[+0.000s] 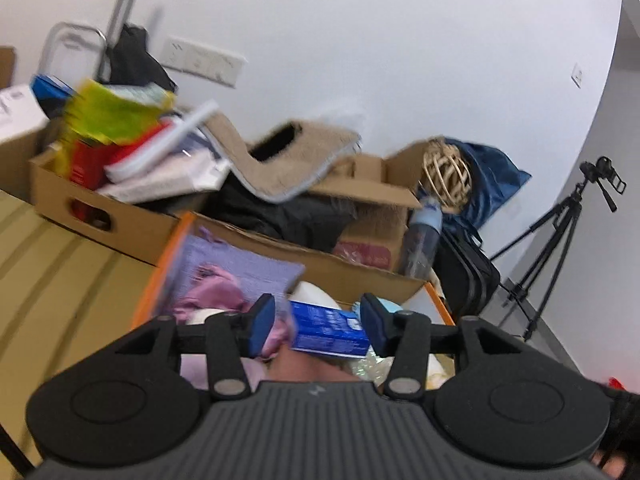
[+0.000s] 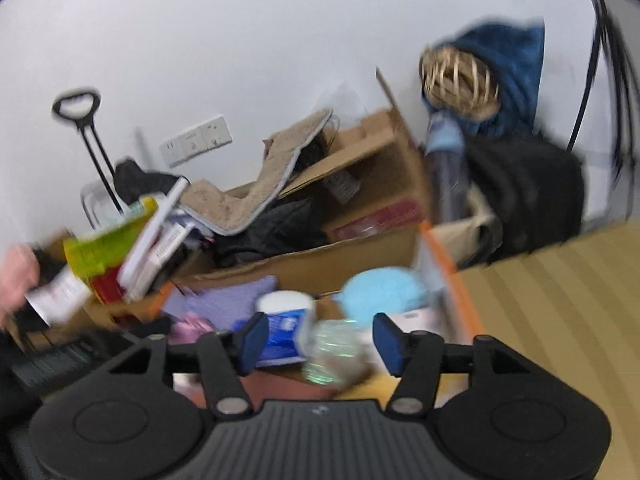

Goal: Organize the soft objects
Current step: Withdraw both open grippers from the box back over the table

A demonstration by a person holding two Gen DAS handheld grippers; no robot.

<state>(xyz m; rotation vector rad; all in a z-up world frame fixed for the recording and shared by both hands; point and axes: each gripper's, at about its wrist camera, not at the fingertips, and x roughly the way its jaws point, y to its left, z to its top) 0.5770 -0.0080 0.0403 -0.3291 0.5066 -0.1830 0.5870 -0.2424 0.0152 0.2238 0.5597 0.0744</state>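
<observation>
An orange-rimmed cardboard box (image 1: pixel 160 268) lies just below both grippers and holds soft things. A purple towel (image 1: pixel 240 268) and a pink cloth (image 1: pixel 216 292) lie in its left part. A blue tissue pack (image 1: pixel 328 328) lies in the middle. My left gripper (image 1: pixel 318 326) hovers open over the box; the pack shows between its blue pads with a gap at the left pad. In the right wrist view my right gripper (image 2: pixel 320 344) is open above the tissue pack (image 2: pixel 284 332) and a shiny clear bag (image 2: pixel 336 348). A light blue fluffy thing (image 2: pixel 380 290) lies beyond.
Behind stand open cardboard boxes (image 1: pixel 100 208) with a beige mat (image 1: pixel 280 160), black clothing, green and red packs. A wicker ball (image 1: pixel 446 172), a blue bag, a black case (image 1: pixel 468 276) and a tripod (image 1: pixel 560 240) line the wall. A hand (image 2: pixel 16 276) shows at the left.
</observation>
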